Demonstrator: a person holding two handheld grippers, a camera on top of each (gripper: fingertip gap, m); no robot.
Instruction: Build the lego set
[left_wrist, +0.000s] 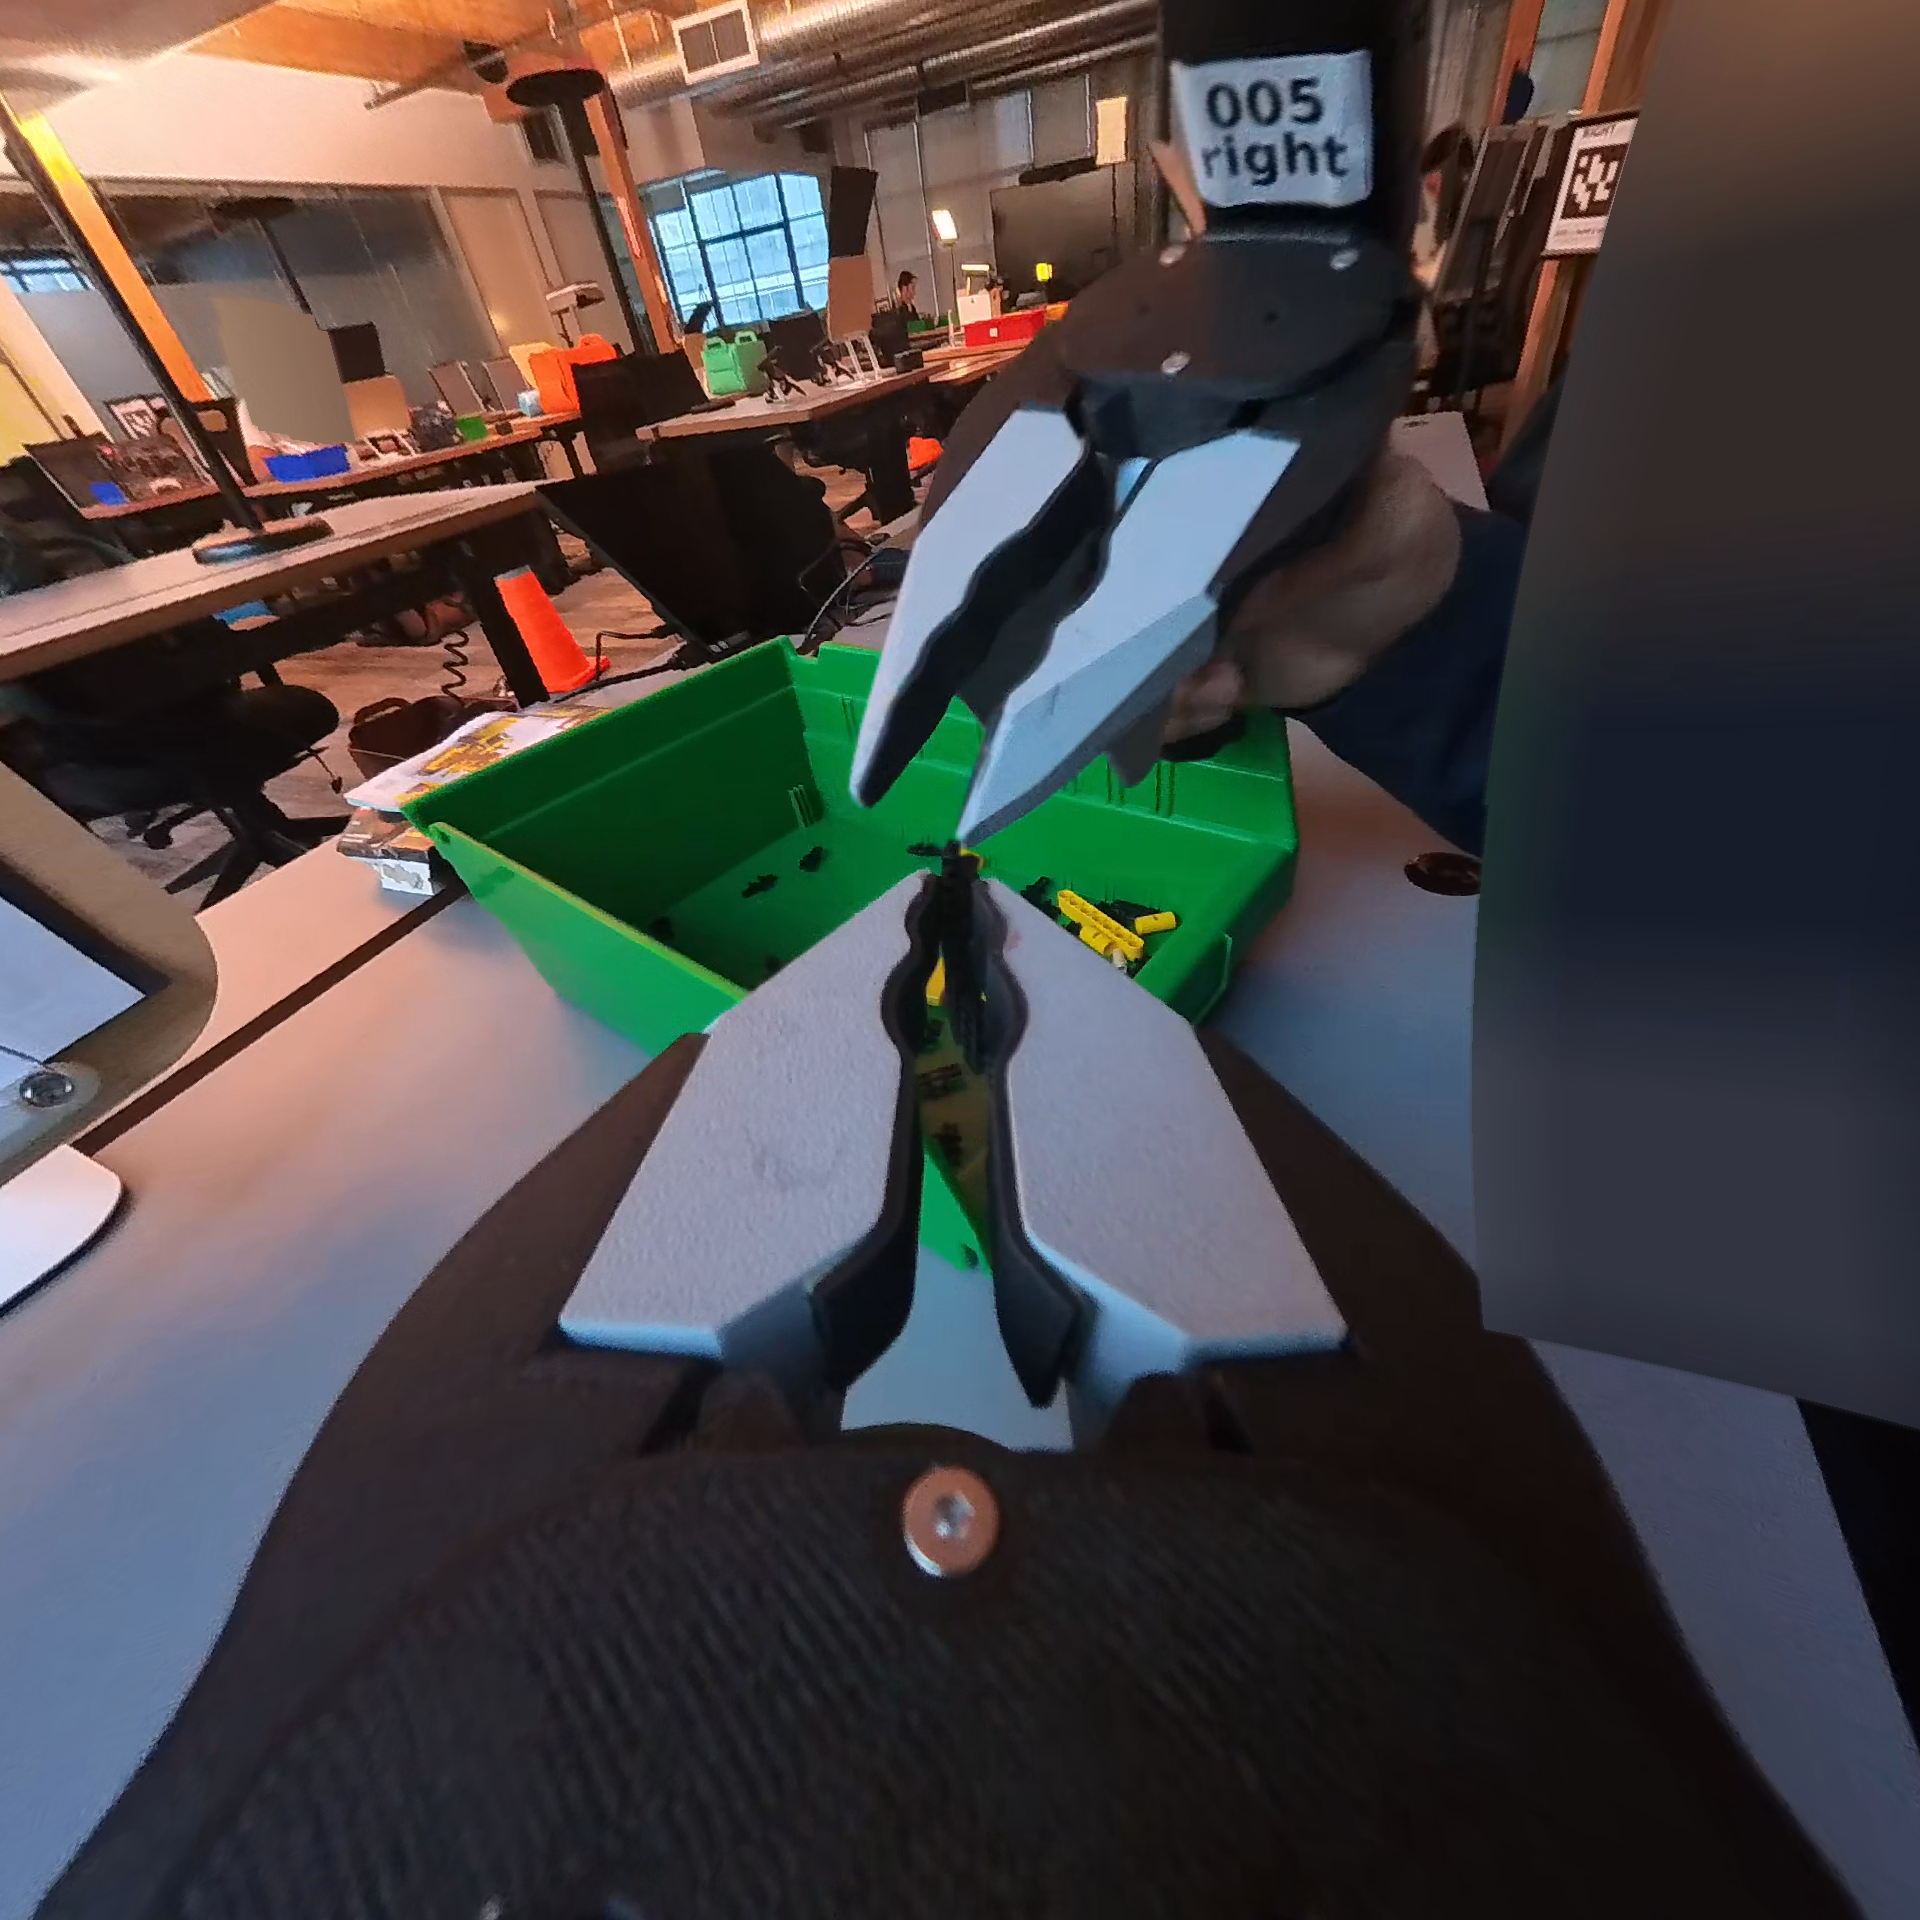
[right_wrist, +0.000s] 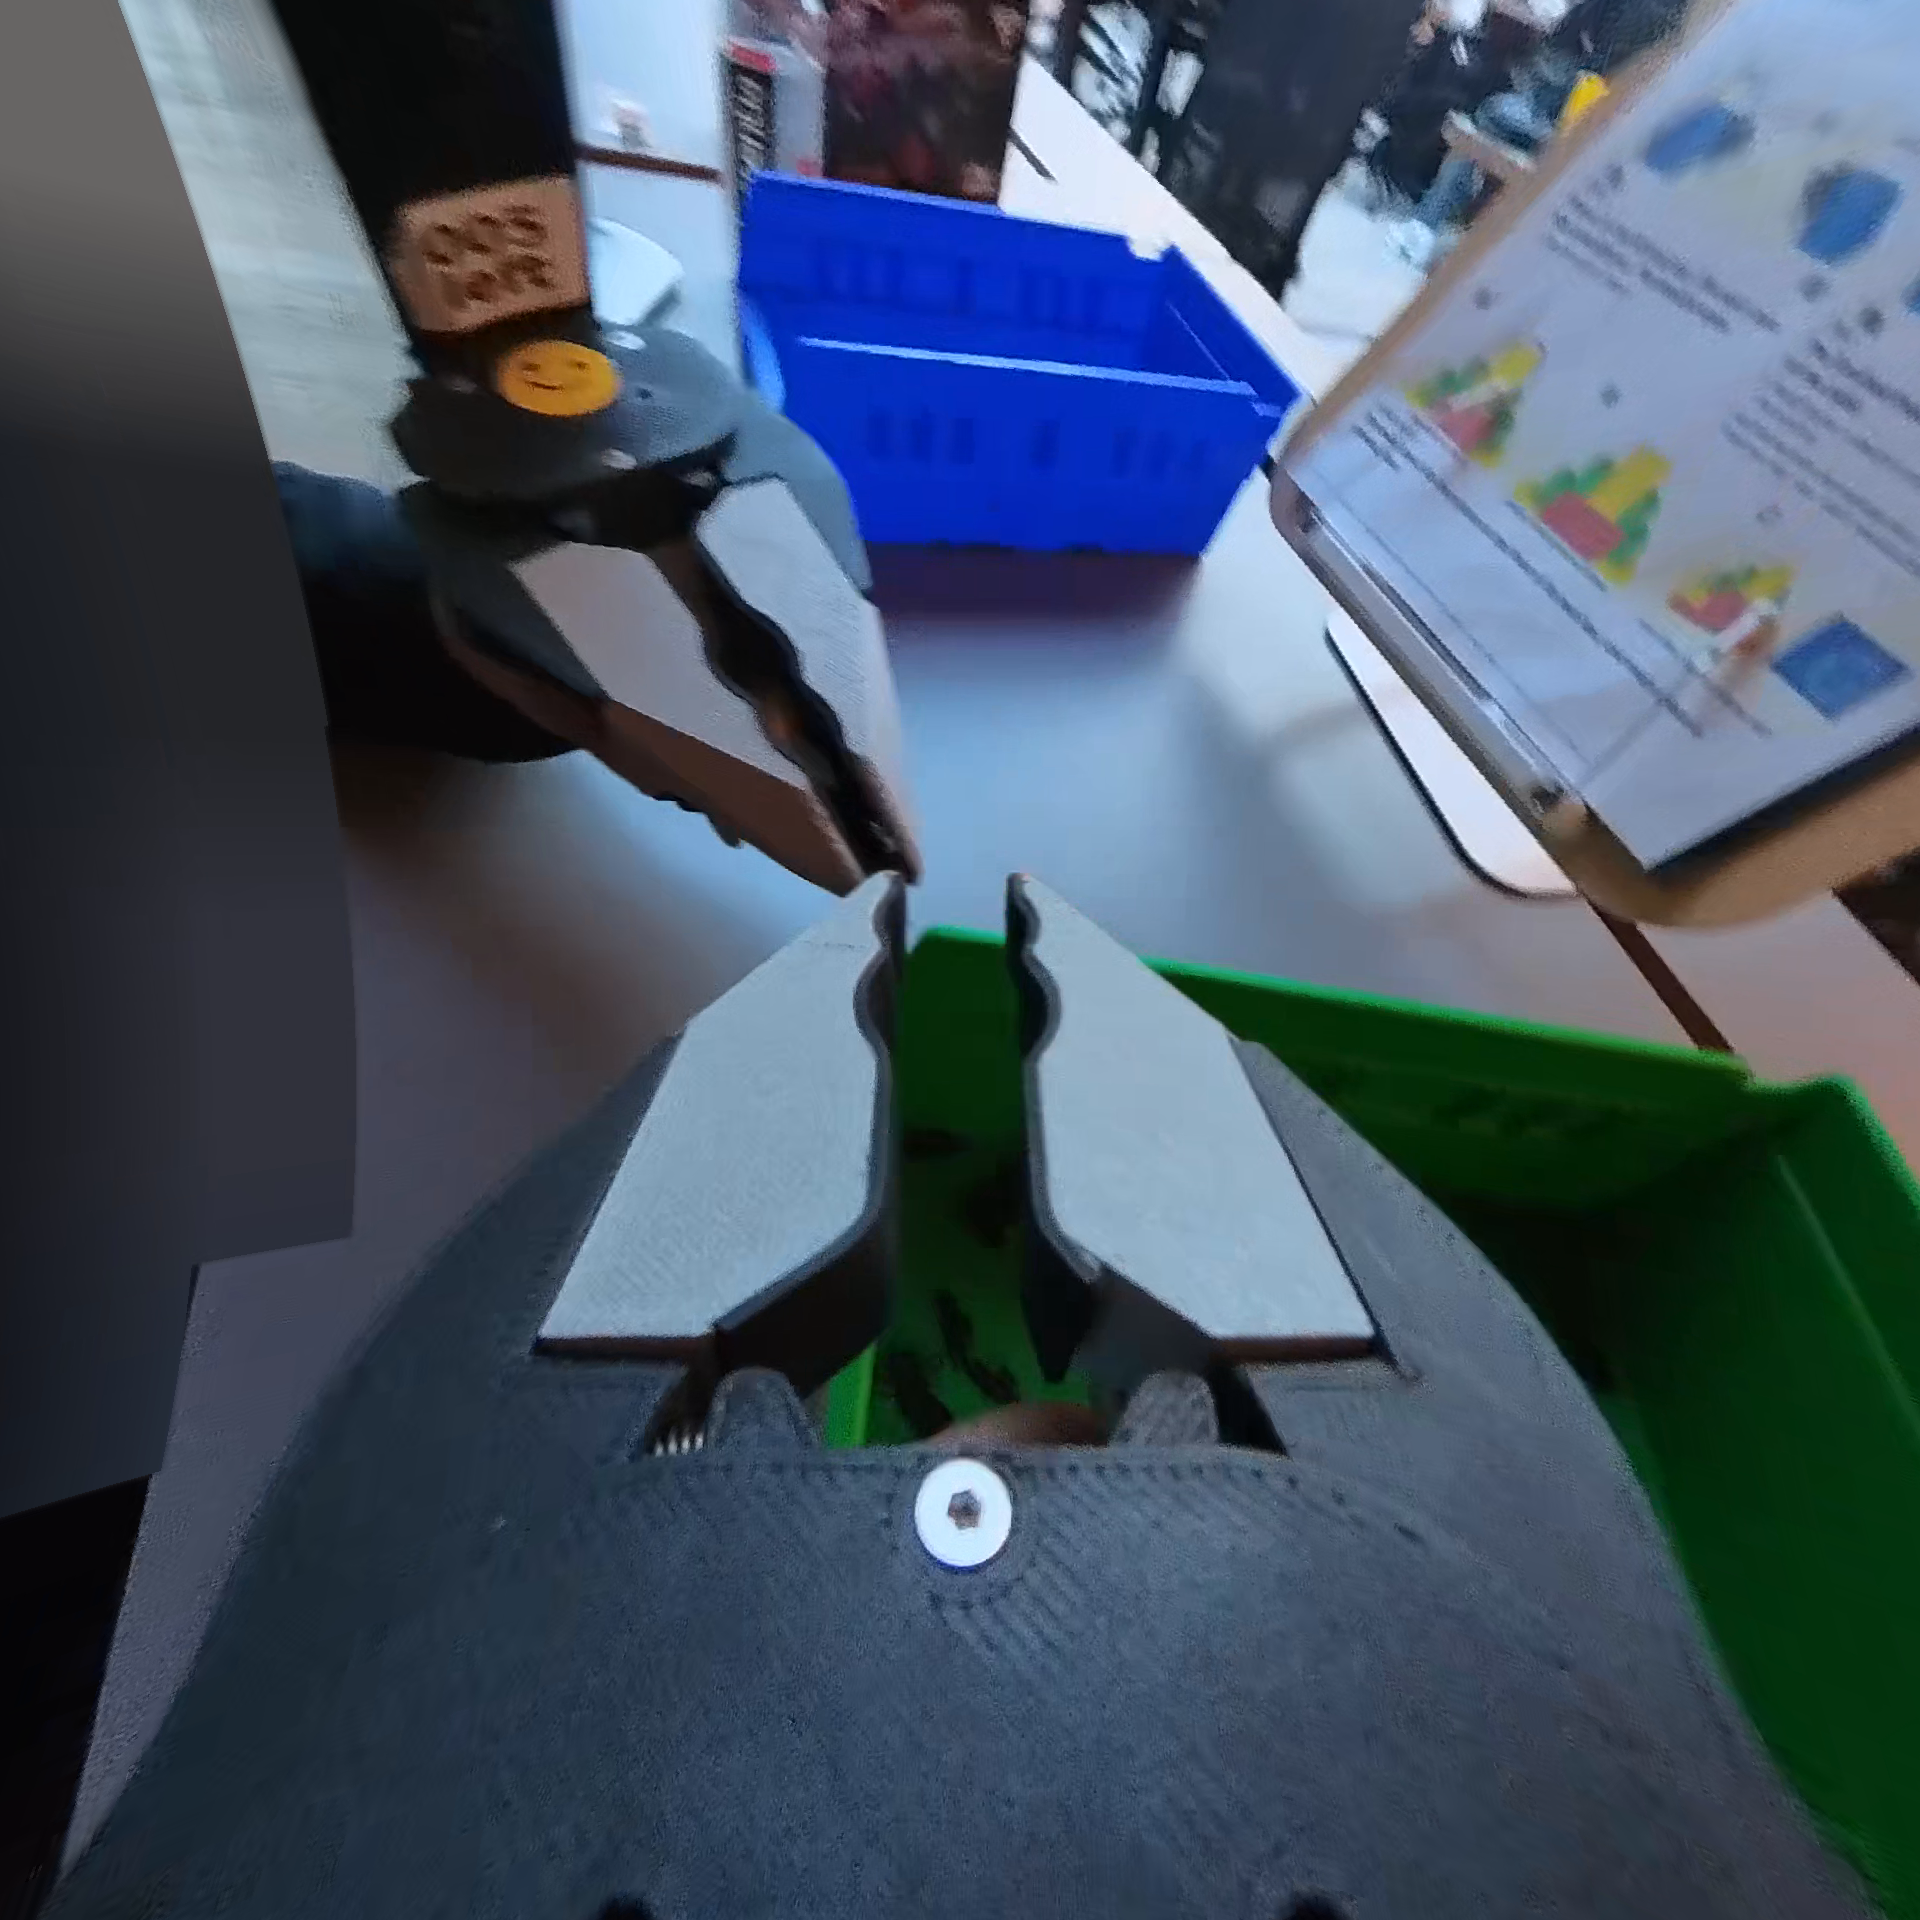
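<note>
While left tool (left_wrist: 951, 894) grips black piece (left_wrist: 954, 914), right tool (left_wrist: 914, 816) gapes above.

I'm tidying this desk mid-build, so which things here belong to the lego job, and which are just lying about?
In use:
- green plastic bin of loose yellow and black lego pieces
- thin black lego part in the shut left gripper
- open right gripper
- printed instruction booklet

Lying about:
- blue plastic bin
- silver-framed screen
- orange cone
</note>
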